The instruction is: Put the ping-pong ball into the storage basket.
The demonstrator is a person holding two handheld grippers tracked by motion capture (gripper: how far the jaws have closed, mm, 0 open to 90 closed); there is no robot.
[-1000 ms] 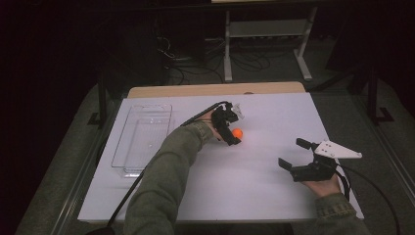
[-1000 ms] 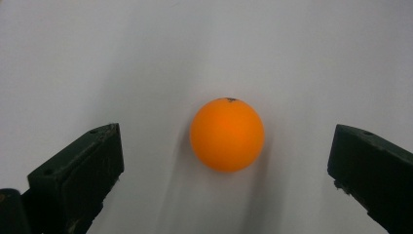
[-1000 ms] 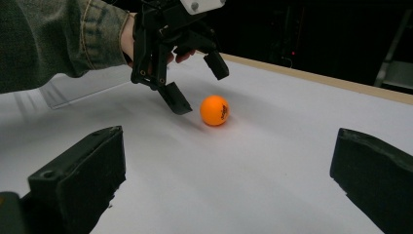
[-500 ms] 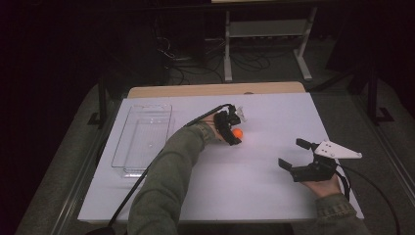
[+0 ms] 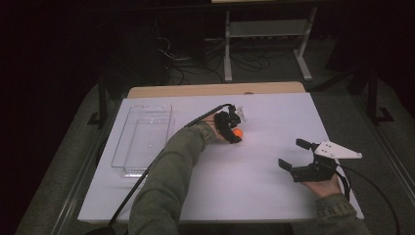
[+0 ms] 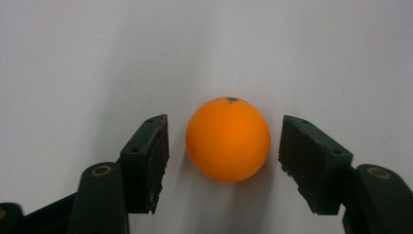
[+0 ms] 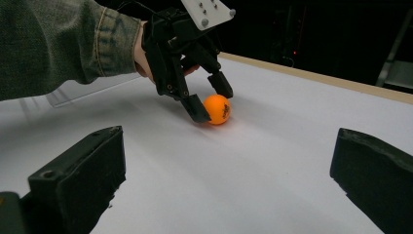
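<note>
I have a smooth, matte orange ping-pong ball (image 6: 228, 140) sitting on the white table (image 5: 254, 176) near its middle, between the jaws of my left gripper (image 6: 224, 146). The jaws have just been closing, yet a thin gap shows on each side of the ball, so the flat black pads (image 6: 158, 146) are not pressing it. Being round, the ball has no long axis; a dark printed mark faces the right gripper view. My right gripper (image 5: 294, 154) rests well apart, jaws wide and holding nothing. A clear plastic tray (image 5: 142, 139) lies along the table's left edge, with bare surface around the ball.
</note>
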